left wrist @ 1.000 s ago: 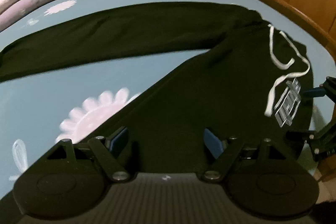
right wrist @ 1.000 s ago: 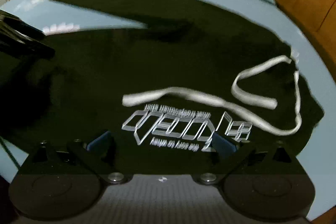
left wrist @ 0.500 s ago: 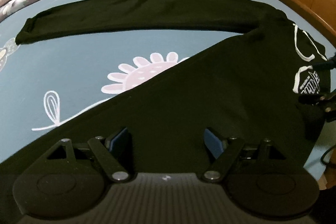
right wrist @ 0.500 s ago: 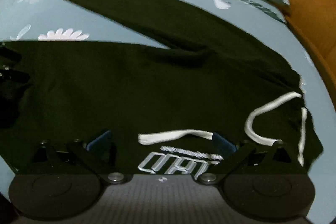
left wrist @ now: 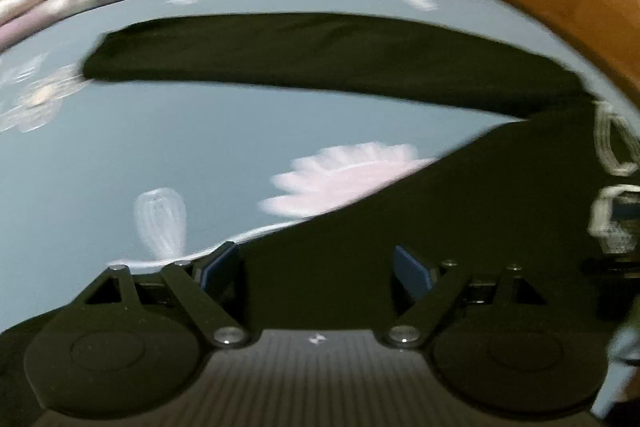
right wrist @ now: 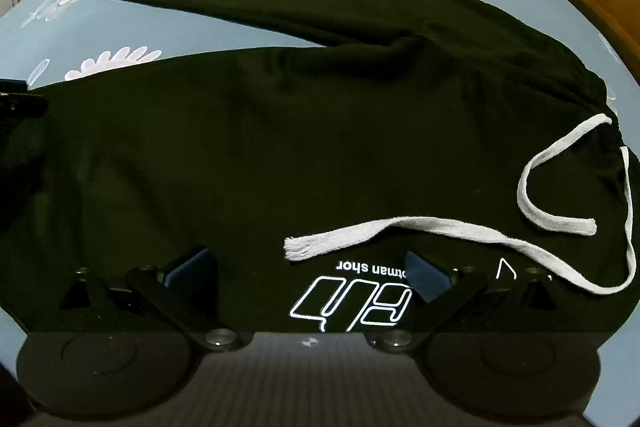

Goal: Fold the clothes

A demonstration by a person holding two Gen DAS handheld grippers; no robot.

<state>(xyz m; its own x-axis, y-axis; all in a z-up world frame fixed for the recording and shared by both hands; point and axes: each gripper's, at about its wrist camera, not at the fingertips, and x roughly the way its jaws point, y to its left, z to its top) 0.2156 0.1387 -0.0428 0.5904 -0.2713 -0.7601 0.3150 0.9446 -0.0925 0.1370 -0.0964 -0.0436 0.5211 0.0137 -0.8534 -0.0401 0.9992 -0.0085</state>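
Black cotton drawstring trousers point(right wrist: 320, 147) lie spread flat on the blue floral bedsheet point(left wrist: 160, 131), white flat drawstring point(right wrist: 440, 231) loose across the waist. Left gripper point(left wrist: 316, 267) and right gripper point(right wrist: 308, 267) both released, jaws wide above the fabric, grasping nothing.

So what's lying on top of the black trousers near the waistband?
A white drawstring lies loose across the black trousers, looping by the waistband, above a white printed logo. The right gripper's body covers the logo's lower part, so the full print cannot be read.
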